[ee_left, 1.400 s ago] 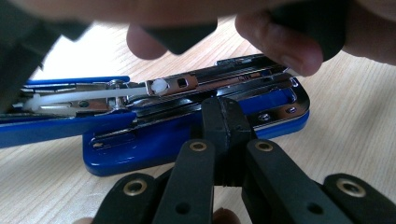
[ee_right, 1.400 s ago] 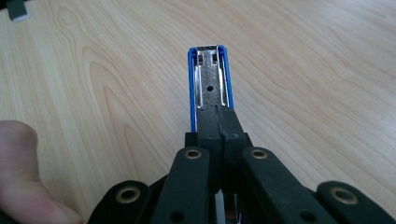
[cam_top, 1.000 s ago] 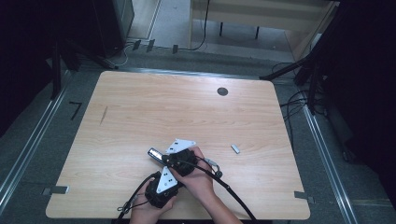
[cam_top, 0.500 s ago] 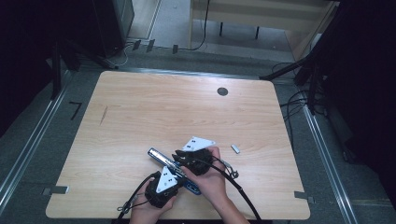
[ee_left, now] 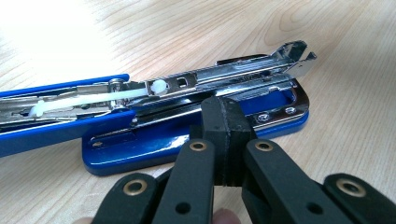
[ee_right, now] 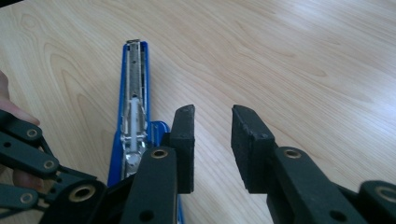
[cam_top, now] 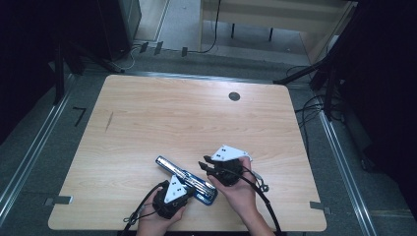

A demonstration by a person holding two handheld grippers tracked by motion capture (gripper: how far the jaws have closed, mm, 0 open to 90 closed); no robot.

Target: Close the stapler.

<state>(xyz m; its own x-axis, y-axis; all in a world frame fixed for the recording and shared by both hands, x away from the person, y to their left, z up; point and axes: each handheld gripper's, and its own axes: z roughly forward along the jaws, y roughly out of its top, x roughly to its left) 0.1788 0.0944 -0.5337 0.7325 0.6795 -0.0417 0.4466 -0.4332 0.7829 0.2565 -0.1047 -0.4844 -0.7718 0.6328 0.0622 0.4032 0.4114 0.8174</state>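
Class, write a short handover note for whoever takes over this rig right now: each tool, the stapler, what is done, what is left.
Left tool: shut, pressing on the blue stapler at its base, near the table's front edge.
Right tool: jaws have just been opening, nothing between them, beside the stapler.
Stapler: lies flat, swung open, metal magazine exposed; no staples visible in it.
Done: stapler opened and steadied.
Left: probably load it and close it. A small metal piece lies right of the right tool; too small to identify.

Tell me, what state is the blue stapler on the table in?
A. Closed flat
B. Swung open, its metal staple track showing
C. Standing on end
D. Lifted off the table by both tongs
B: the stapler lies on the table with its top swung back and its metal staple track bare.
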